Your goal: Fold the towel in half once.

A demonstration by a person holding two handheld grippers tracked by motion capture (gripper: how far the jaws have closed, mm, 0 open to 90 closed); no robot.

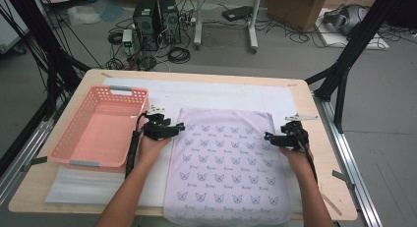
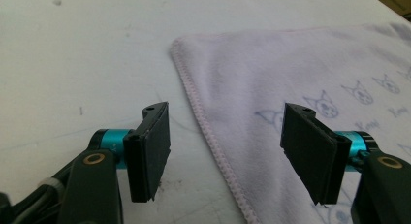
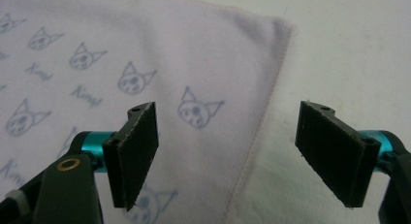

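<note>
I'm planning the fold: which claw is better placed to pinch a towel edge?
Roughly even, slightly left: the left claw and right claw both stand open astride a side hem of the pale lilac cat-print towel; the left sits nearer its far corner.

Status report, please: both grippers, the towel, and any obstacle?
Left hand-held gripper open, astride towel left edge. Right hand-held gripper open, astride right edge. Towel flat on table, not gripped. Pink basket at left, clear of towel.
</note>
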